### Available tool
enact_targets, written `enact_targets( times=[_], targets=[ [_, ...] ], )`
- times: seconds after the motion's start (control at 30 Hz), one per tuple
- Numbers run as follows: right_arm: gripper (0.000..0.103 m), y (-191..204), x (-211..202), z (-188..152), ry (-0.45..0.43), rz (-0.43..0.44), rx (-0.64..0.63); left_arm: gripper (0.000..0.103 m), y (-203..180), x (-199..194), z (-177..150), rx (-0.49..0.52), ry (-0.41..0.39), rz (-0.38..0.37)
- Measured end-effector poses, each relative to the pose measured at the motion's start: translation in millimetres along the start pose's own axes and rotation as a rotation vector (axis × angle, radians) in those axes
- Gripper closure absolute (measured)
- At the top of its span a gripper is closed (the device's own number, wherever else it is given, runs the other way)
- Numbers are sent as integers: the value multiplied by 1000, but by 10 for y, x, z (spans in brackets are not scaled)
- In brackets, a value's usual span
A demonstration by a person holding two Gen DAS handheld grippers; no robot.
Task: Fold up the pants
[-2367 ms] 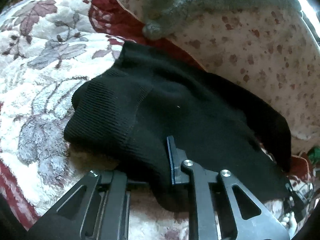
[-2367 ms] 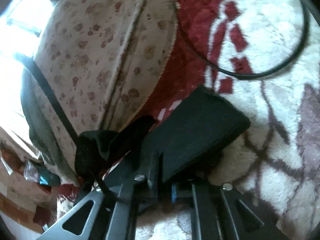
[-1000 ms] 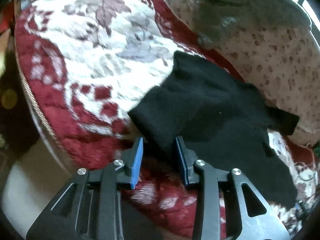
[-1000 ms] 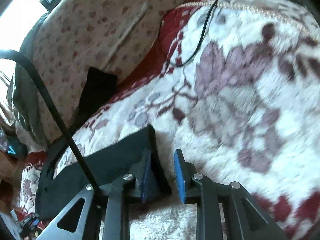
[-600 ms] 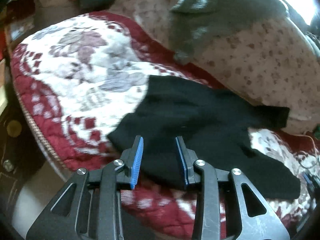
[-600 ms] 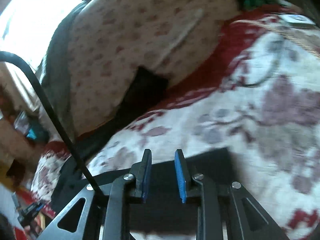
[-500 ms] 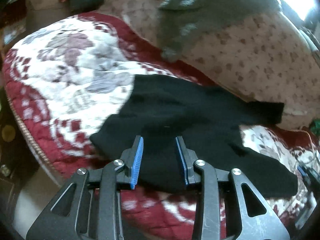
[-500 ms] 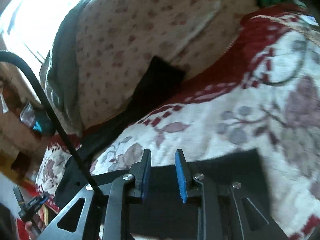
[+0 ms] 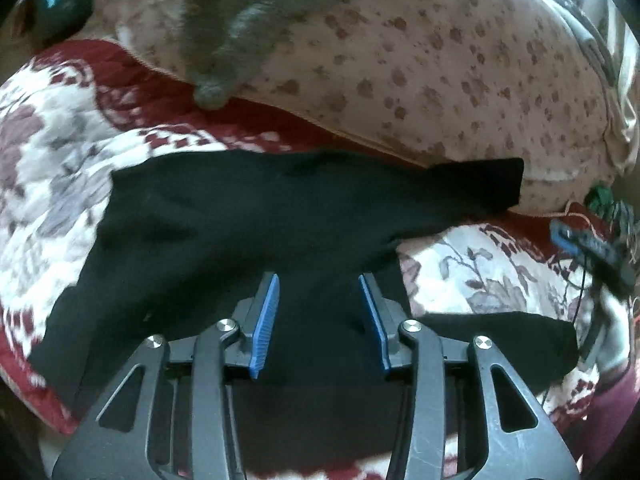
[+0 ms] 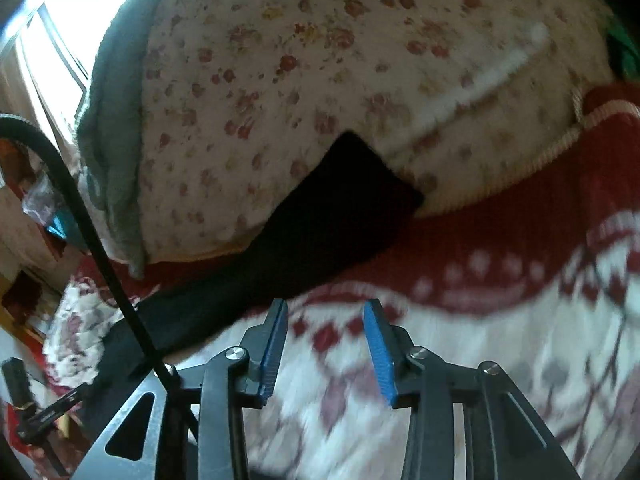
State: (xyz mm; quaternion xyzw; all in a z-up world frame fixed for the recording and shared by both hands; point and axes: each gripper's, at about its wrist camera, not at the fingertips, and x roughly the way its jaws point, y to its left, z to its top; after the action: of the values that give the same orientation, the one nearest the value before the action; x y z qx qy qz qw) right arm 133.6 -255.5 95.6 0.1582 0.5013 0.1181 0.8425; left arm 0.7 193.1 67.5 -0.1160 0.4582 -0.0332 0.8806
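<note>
Black pants (image 9: 248, 216) lie spread beneath the empty, wide-open left hand-held gripper (image 9: 318, 312); right hand-held gripper (image 10: 326, 344) likewise.

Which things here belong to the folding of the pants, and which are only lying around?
Part of the job:
- black pants, spread on the floral blanket
- left gripper, open above them
- right gripper, open over the blanket

Only lying around:
- grey garment on the spotted cushion
- black cable
</note>
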Motion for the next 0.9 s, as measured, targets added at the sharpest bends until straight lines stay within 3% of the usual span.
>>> enact_targets(
  times=[0.17,0.33,0.43,0.67,0.87,0.9],
  targets=[
    [56,-28,352,489,-28,-20,-61,63,-92,195,243,52,10,-10],
    [55,-2,710,866,-59,-89,-156,63,-140,391,472,127,27,-52],
    [55,40,880,984,-48,-131,-245,63,-134,560,611,170,64,-113],
    [55,113,1166,977,-22,-212,-428,63,-21,947,846,234,113,-159],
    [68,7,1162,992,-87,-202,-404,63,-24,1128,1056,299,109,-174],
    [75,-11,1159,992,-91,-208,-408,63,-42,1147,1089,319,106,-176]
  ],
)
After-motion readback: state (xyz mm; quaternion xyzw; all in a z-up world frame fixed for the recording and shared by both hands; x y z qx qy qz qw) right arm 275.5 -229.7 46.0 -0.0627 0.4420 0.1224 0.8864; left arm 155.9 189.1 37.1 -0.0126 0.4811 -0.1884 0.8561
